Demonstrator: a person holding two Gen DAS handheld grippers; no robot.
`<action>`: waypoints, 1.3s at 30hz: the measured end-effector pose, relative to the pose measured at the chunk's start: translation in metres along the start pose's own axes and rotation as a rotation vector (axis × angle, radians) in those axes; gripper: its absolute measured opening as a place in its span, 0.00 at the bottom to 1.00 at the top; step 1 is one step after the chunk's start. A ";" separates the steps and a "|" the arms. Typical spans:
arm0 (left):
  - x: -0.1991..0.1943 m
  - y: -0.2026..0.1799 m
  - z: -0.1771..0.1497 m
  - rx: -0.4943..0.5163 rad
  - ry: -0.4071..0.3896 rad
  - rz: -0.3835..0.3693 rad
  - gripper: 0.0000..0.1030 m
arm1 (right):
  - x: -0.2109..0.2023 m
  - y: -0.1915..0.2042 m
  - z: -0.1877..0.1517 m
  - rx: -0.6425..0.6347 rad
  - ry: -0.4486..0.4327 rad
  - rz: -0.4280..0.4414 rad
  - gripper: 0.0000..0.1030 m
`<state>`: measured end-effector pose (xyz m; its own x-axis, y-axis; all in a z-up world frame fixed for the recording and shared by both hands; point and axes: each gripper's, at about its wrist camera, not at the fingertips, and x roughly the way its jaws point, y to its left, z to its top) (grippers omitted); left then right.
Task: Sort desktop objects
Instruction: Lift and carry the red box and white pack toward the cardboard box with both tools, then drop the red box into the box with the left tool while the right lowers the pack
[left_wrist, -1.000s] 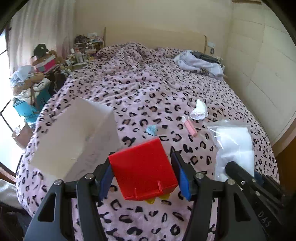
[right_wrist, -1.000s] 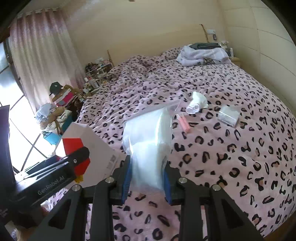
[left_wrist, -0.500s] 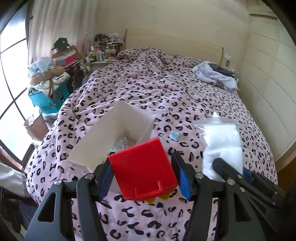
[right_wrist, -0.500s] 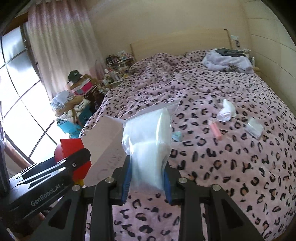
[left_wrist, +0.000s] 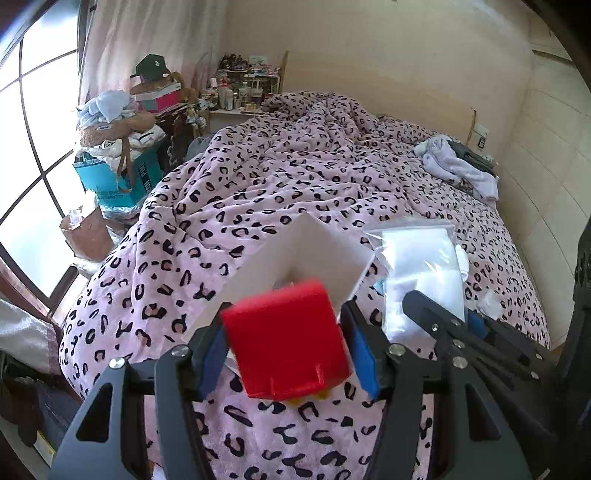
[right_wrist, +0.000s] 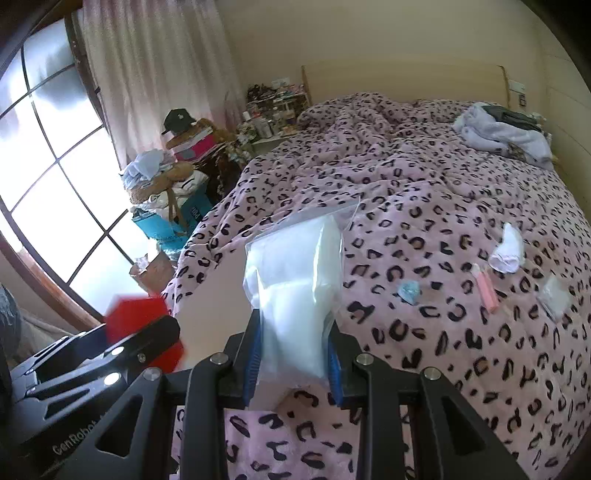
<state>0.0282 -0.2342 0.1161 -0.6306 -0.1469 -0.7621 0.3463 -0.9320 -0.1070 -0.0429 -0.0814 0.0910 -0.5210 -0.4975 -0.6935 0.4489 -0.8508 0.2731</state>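
Observation:
My left gripper is shut on a red box, held over the near end of an open white box that lies on the leopard-print bed. My right gripper is shut on a clear bag of white pads; the same clear bag shows just right of the white box in the left wrist view. The red box and left gripper also appear at lower left in the right wrist view. Loose on the bed are a small blue wrapper, a pink tube, a white sock and a small clear packet.
The pink leopard-print blanket covers the whole bed. A pile of pale clothes lies near the headboard. Left of the bed stand a teal bag, stacked boxes with a black cap and a cluttered nightstand by the window.
Both grippers have swung left toward the window side, keeping their loads. The white box now sits right behind the red box, and the bag has come closer to the box's right side.

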 end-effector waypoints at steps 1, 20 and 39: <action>0.001 0.002 0.002 -0.003 -0.001 0.003 0.54 | 0.002 0.003 0.003 -0.009 0.002 0.000 0.29; 0.067 0.057 0.003 -0.109 0.112 0.052 0.53 | 0.100 0.038 0.020 -0.128 0.227 0.045 0.29; 0.047 0.064 -0.001 -0.124 0.094 0.071 0.65 | 0.058 0.043 0.037 -0.129 0.180 0.037 0.38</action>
<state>0.0216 -0.3009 0.0733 -0.5354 -0.1737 -0.8265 0.4744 -0.8715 -0.1241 -0.0804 -0.1536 0.0867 -0.3701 -0.4798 -0.7955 0.5605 -0.7982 0.2206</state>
